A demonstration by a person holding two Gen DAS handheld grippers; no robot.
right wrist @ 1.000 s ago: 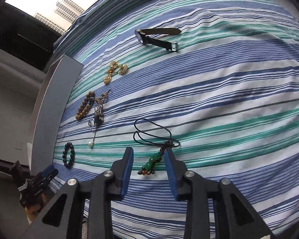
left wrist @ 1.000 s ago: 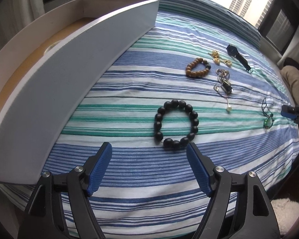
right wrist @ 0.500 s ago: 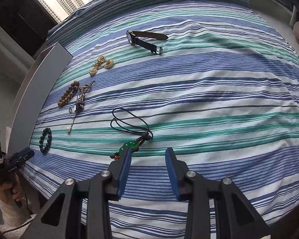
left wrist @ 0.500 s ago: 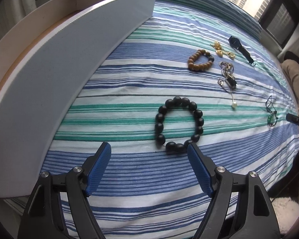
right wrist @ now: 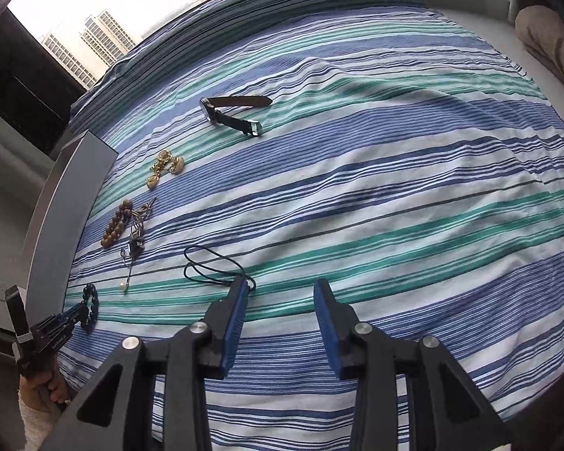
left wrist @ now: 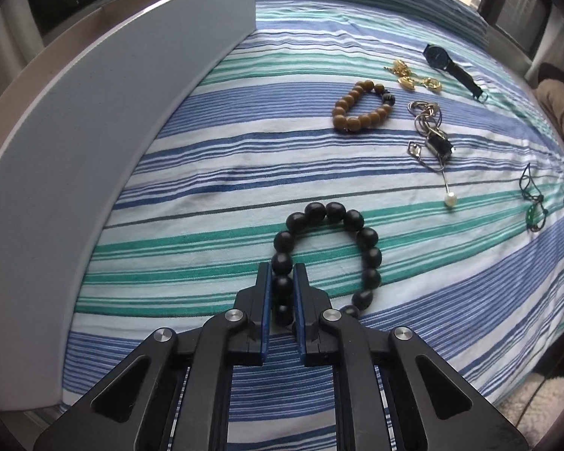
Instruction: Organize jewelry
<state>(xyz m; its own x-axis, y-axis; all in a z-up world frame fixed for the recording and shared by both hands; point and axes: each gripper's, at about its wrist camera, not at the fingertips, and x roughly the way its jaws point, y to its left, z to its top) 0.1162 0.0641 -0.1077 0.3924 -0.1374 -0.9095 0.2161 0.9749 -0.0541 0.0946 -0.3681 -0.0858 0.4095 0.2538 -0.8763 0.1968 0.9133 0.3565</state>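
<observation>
A black bead bracelet (left wrist: 370,257) lies on the striped bedspread (left wrist: 214,173). My left gripper (left wrist: 282,268) is closing on it, and its blue pads press on the beads of the bracelet's left side. The right wrist view shows the same grip at far left, the left gripper (right wrist: 77,310) on the bracelet (right wrist: 90,304). My right gripper (right wrist: 281,285) hovers low over the spread with its jaws opening and nothing between them. A black cord (right wrist: 206,268) with a green pendant (left wrist: 532,214) lies just left of its left finger, which hides the pendant in the right wrist view.
A white open box (left wrist: 94,131) runs along the left of the bed. Beyond lie a brown bead bracelet (left wrist: 357,111), gold earrings (left wrist: 410,75), a dark watch (left wrist: 451,65) and silver pieces with a pearl pin (left wrist: 432,143). A beige cushion (right wrist: 545,34) sits at far right.
My left gripper came down and forward onto the black bracelet and closed on its left side. My right gripper shifted right of the pendant, and its jaws stand a little wider.
</observation>
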